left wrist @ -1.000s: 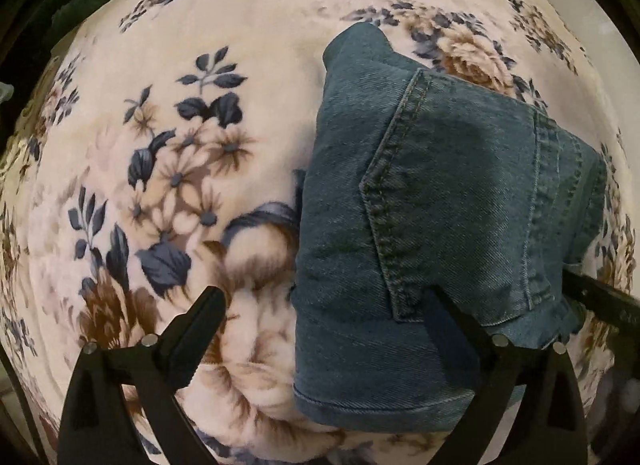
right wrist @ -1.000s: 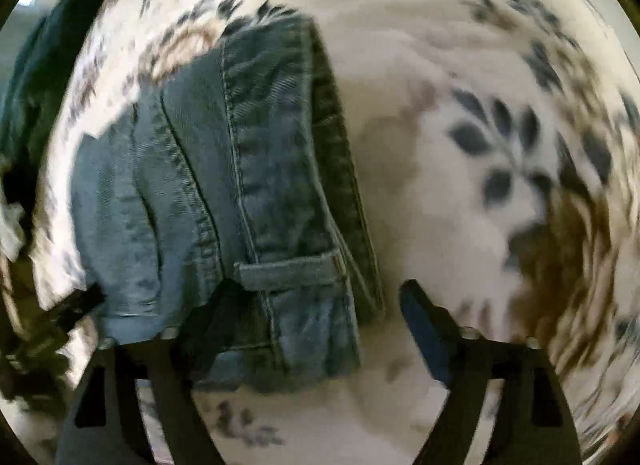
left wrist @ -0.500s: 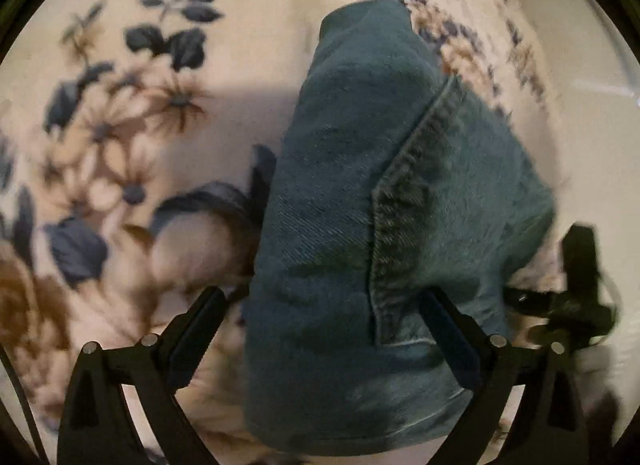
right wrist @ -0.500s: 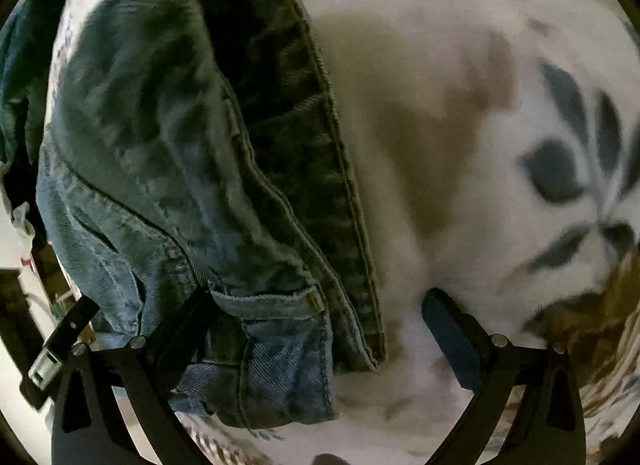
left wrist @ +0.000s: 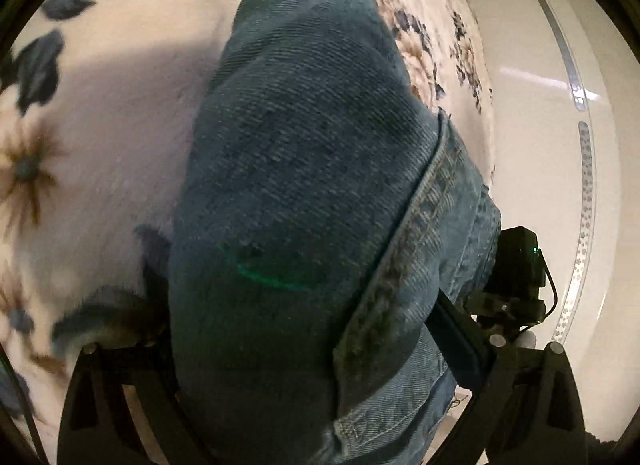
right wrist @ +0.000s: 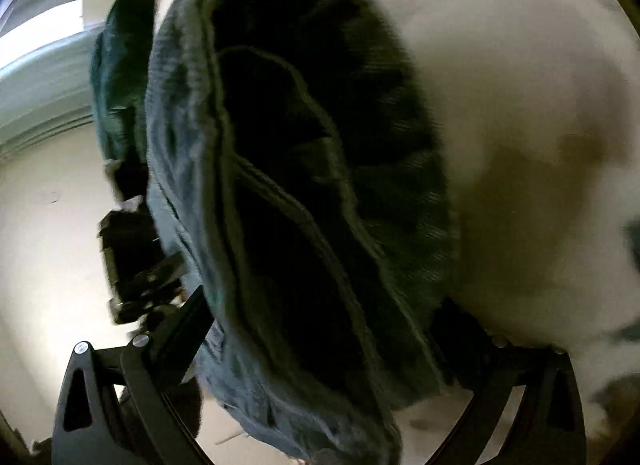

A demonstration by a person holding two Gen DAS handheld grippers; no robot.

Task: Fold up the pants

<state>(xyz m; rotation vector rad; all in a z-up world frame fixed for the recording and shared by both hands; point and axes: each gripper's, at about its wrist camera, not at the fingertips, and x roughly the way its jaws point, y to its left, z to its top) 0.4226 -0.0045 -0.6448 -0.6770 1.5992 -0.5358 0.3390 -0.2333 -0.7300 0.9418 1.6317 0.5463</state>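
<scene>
**A:** What do the two wrist cameras show?

**B:** A bundle of blue-green denim pants [left wrist: 304, 193] fills both views. It sits between the fingers of each black two-finger gripper, above a cream plush blanket with a blue and brown flower print [left wrist: 100, 97]. In the left view, the left gripper [left wrist: 316, 349] has its fingers wide apart with the denim bulging between them. A stitched seam runs diagonally near its right finger.

**B:** In the right view, the right gripper [right wrist: 320, 329] also straddles the fabric. Its fingers are spread, with folded layers and a dark opening between them. The picture is blurred.

**A:** Are they pinching the cloth?

**B:** I cannot tell. The fingers flank the denim, but whether they press on it is hidden.

**A:** How should this step be done well?

**B:** I would judge that both grippers should hold all the layers evenly and move together, so the fold stays aligned and nothing slips out.
</scene>
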